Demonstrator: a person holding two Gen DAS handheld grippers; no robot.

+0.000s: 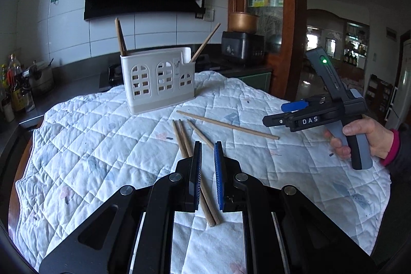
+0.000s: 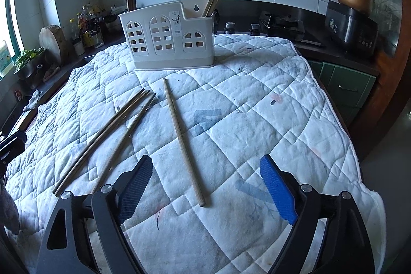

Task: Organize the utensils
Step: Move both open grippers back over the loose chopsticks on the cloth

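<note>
So far some chopsticks stood in the white holder, but four lay on the quilt. My left gripper was almost shut with nothing pinched; my right gripper stood wide open and empty over the single chopstick, whose thin end pointed toward the holder.

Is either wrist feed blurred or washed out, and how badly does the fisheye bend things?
Left wrist view: sharp, dim, wall tiles bow, corners vignetted black; the utensil holder reads clearly. Right wrist view: sharp too, brighter, window at the left edge blown out; the single chopstick on the quilted cloth looks slightly curved by the lens.
</note>
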